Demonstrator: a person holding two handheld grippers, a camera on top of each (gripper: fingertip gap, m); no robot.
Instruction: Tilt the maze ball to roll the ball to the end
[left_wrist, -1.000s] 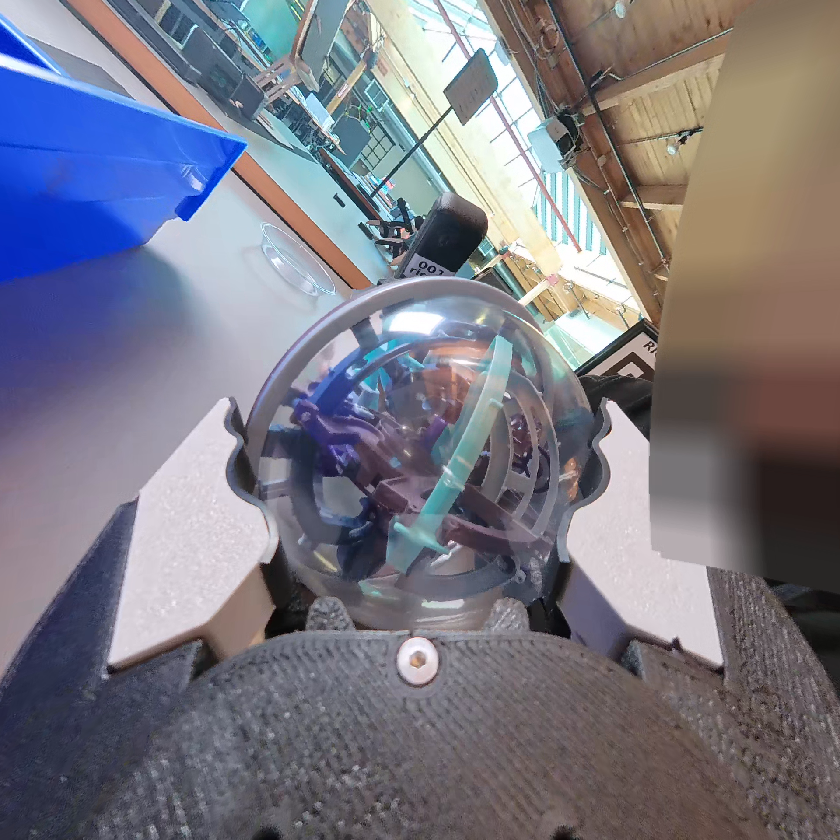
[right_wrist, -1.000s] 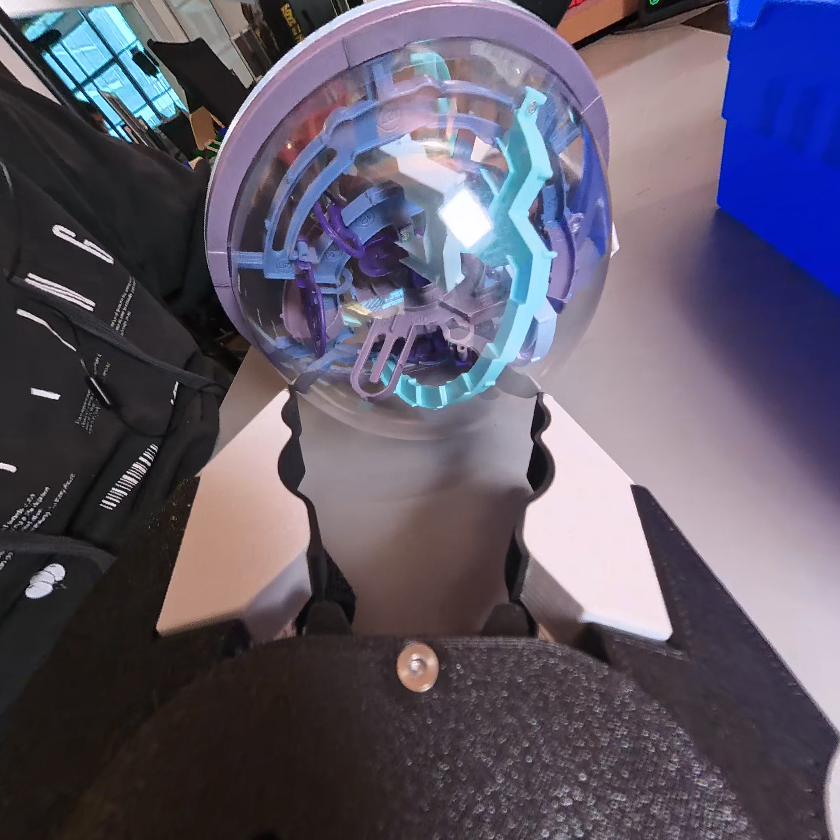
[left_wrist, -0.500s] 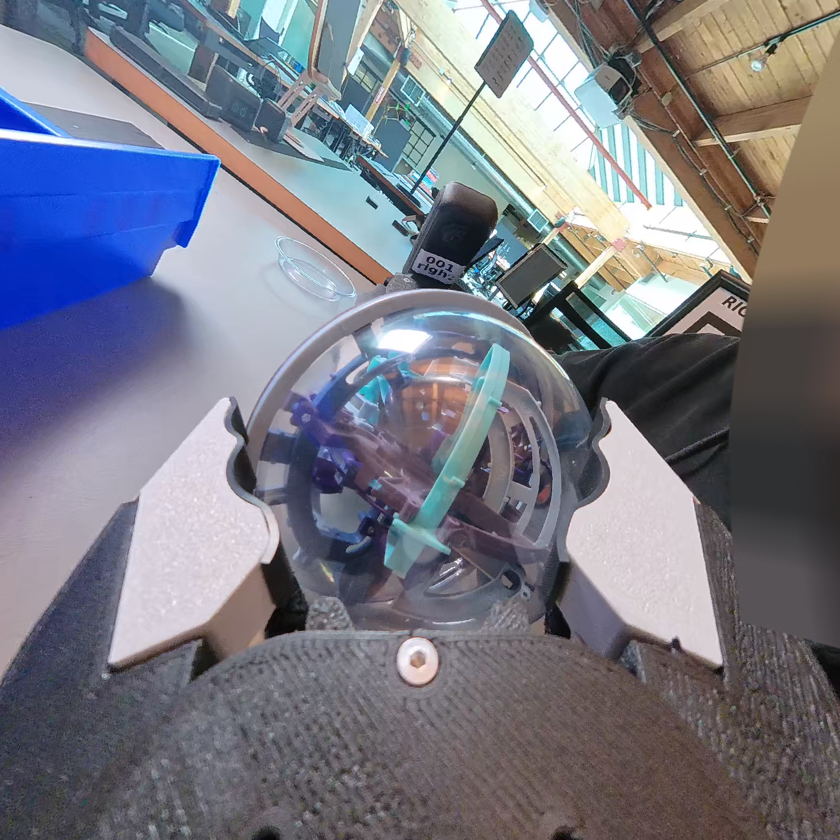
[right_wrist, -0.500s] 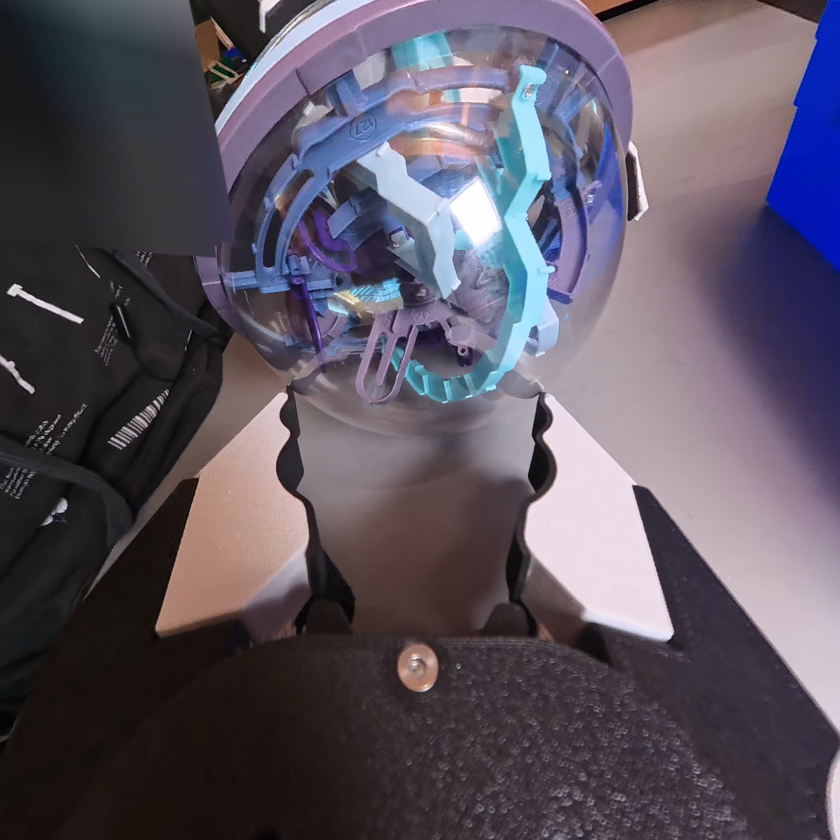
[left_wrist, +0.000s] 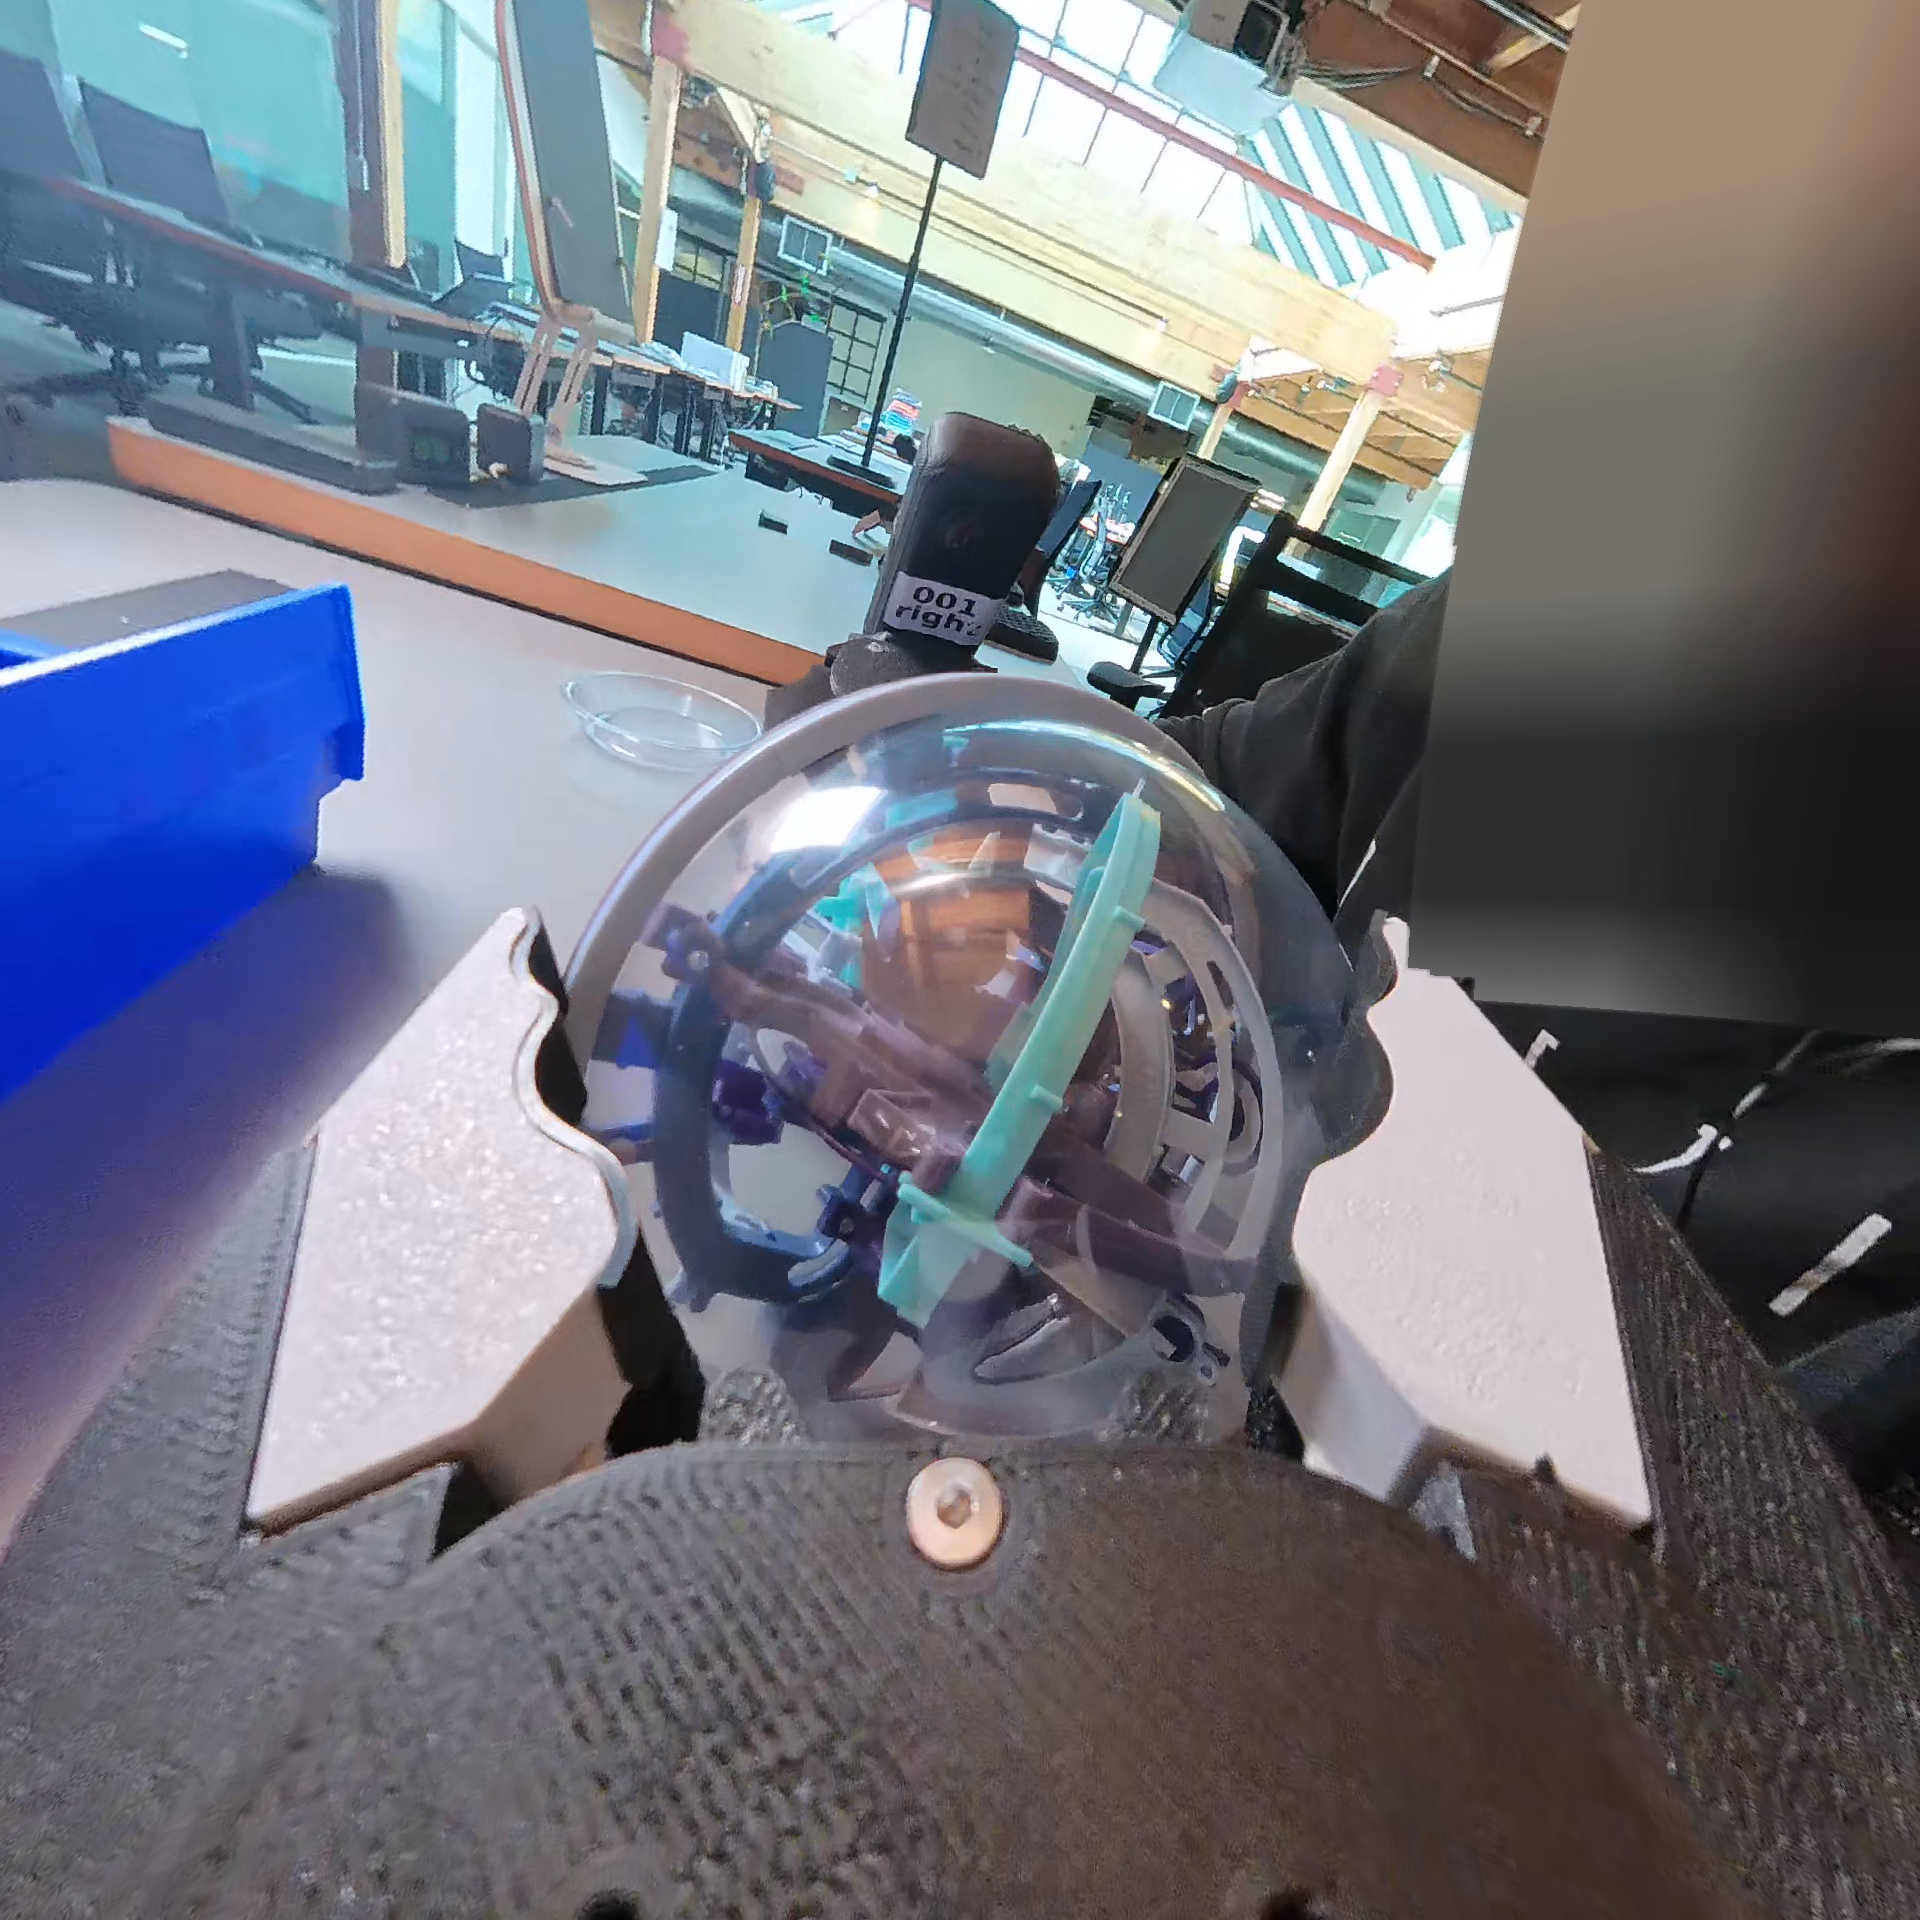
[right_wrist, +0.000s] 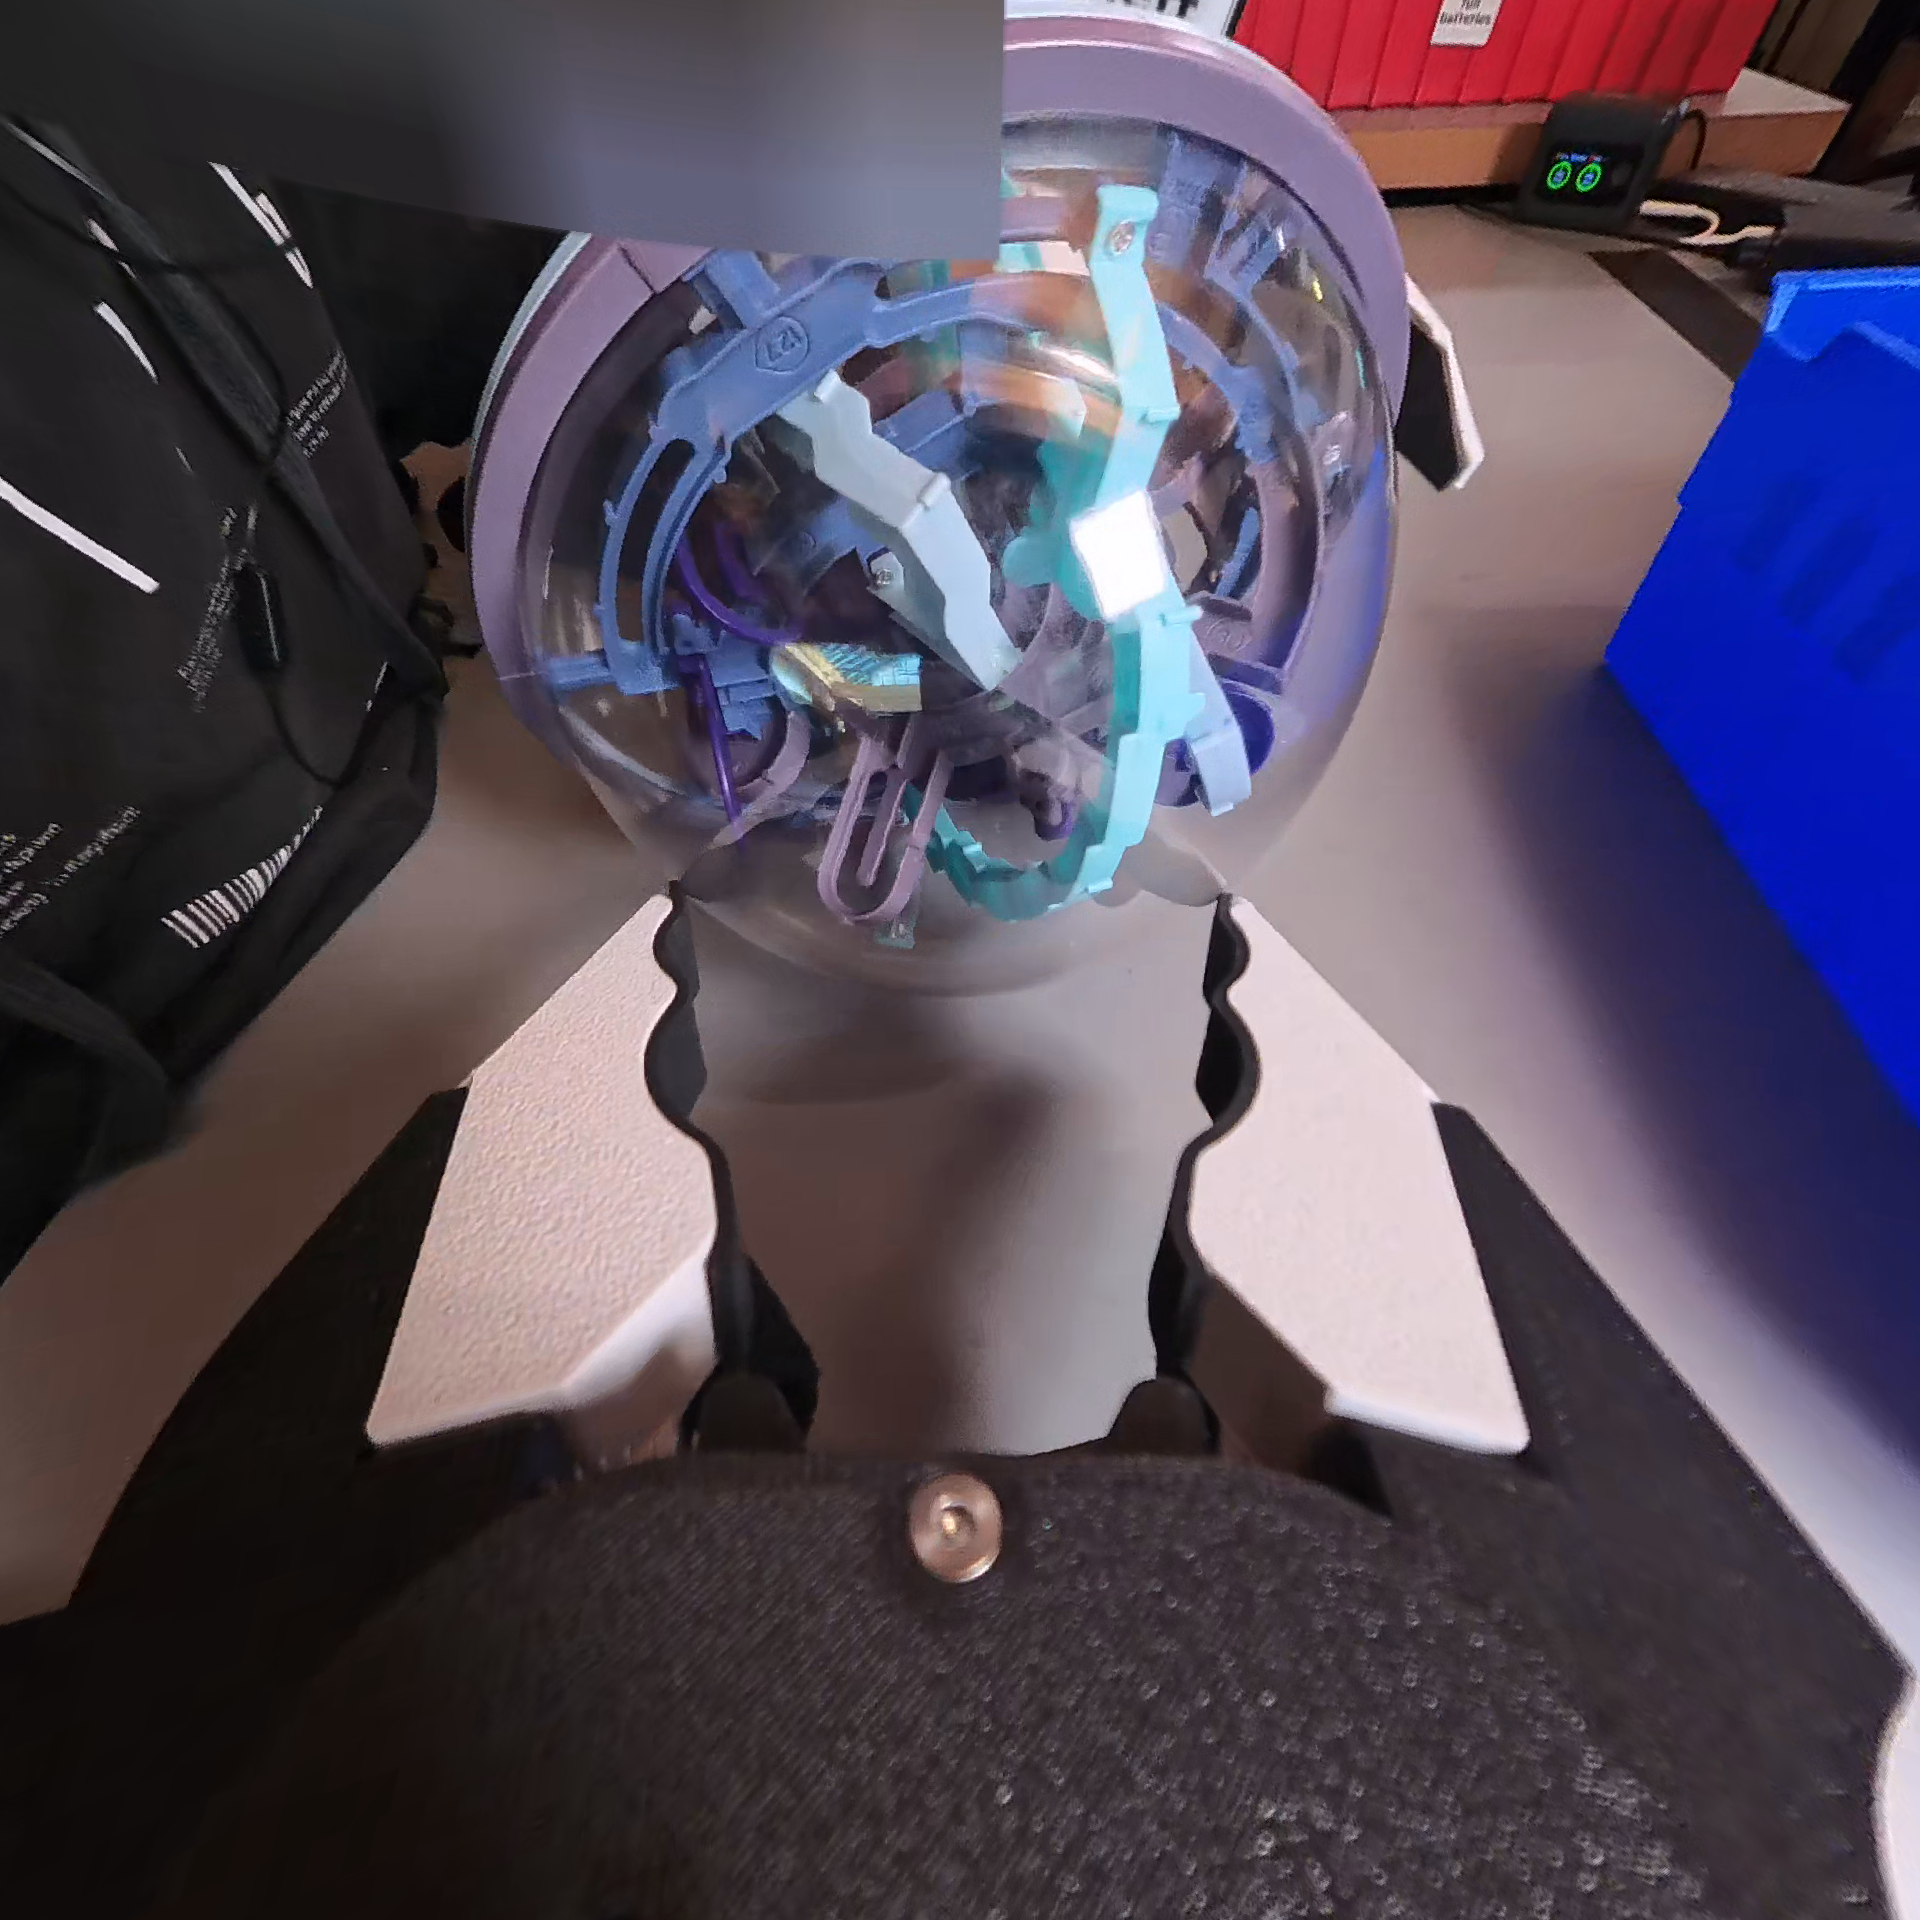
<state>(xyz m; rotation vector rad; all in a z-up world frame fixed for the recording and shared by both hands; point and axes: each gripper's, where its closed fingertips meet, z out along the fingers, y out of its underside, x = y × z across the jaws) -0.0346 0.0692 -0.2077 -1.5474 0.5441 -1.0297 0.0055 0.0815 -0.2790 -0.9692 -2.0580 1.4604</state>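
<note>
- My left tongs (left_wrist: 961, 1091) are clamped on the maze ball (left_wrist: 956, 1049); both grey fingers (left_wrist: 447, 1195) press against the sides of the clear sphere, which sits deep between them.
- In the right wrist view the maze ball (right_wrist: 935, 540) stands just beyond the tips of my right tongs (right_wrist: 951, 935), above the grey table (right_wrist: 1455, 883). These tongs are parted with nothing between the fingers (right_wrist: 540, 1195); I cannot tell whether the tips touch the sphere.
- The ball is held tilted, its grey-purple equator ring (right_wrist: 1340, 135) running at a slant, with teal, blue and purple tracks inside. I cannot pick out the small rolling ball.
- From the left wrist view, the table (left_wrist: 468, 810) carries a blue bin (left_wrist: 156, 779) at the left and a clear shallow dish (left_wrist: 665, 717) farther off, beyond the sphere.
- From the right wrist view, the blue bin (right_wrist: 1797, 623) stands at the right, and a person's black garment (right_wrist: 156, 623) with white print fills the left.
</note>
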